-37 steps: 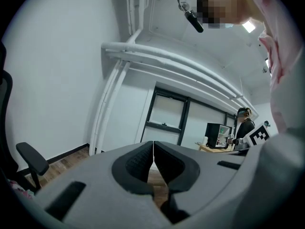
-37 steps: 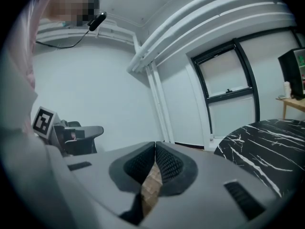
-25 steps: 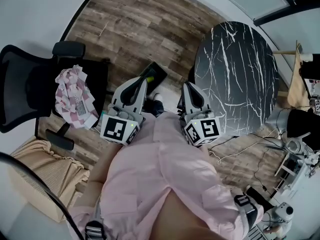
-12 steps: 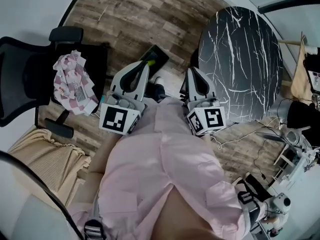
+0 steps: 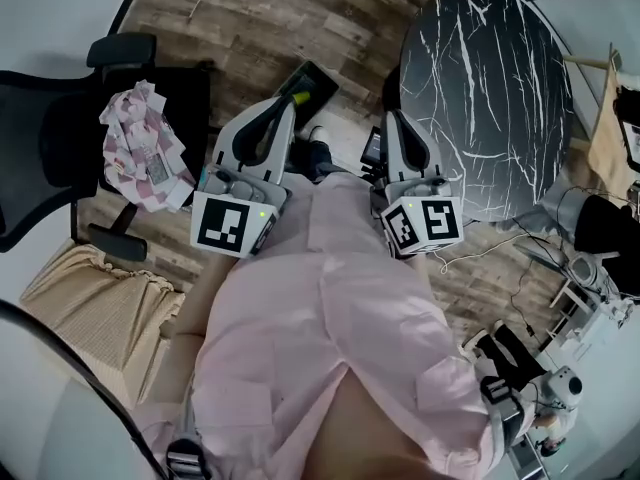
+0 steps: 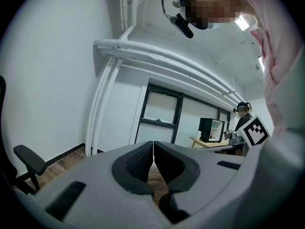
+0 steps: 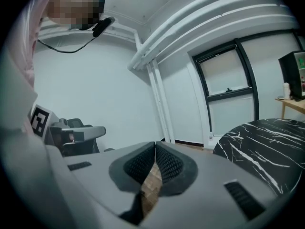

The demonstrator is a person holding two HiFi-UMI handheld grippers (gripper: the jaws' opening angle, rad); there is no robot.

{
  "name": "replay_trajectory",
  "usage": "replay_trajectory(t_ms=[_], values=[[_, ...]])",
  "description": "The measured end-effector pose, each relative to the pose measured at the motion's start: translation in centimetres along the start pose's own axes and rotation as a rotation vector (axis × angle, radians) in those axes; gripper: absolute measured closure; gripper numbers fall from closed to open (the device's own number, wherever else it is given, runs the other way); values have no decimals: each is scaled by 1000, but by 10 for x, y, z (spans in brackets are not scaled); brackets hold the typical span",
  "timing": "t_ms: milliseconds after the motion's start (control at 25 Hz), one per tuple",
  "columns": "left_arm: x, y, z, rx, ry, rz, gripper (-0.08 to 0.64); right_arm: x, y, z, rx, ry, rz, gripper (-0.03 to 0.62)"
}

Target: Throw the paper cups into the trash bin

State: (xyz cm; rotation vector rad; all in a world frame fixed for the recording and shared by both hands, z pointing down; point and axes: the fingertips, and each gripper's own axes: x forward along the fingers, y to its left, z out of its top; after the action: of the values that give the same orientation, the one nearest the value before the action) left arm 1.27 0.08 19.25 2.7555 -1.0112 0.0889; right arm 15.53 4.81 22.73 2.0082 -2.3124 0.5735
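No paper cup and no trash bin shows in any view. In the head view my left gripper (image 5: pixel 283 108) and right gripper (image 5: pixel 397 118) are held side by side against my pink shirt, pointing forward over the wood floor. In the left gripper view the left gripper (image 6: pixel 153 144) has its jaws pressed together with nothing between them. The right gripper (image 7: pixel 155 144) is likewise shut and empty in its own view.
A round black marble table (image 5: pixel 490 98) stands front right. A black office chair (image 5: pixel 60 138) carrying a pink checked cloth (image 5: pixel 140 158) is at the left, with a beige cushion (image 5: pixel 90 298) below it. A dark flat object (image 5: pixel 305 86) lies ahead. Cables (image 5: pixel 480 258) trail on the right.
Both grippers stay shut and close to my body. The head view has shifted slightly, so the table and the chair sit a little higher in the frame.
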Motion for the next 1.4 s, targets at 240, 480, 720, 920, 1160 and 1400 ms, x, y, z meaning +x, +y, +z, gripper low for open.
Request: replay_trajectory(t_ms=[240,480,720,920,1160,1400], values=[[0,-1,-1,-4,6,-8,537,1,2,-3,-1,10,3,561],[1,-1,-1,2,1,-8,537,2,4,-6,-8,20,10,561],[0,0,-2,2,13,-1,537,5,11,-6,-39,29,31,561],[0,2,-2,-4,7,6,537,6,13,-5,-50,33,41,561],[0,1,-3,-6,10,2,537,6,13,-5,-50,36,41,561],[0,0,-2,-24,11,4,537,5,12,-7,-48,39,39,561]])
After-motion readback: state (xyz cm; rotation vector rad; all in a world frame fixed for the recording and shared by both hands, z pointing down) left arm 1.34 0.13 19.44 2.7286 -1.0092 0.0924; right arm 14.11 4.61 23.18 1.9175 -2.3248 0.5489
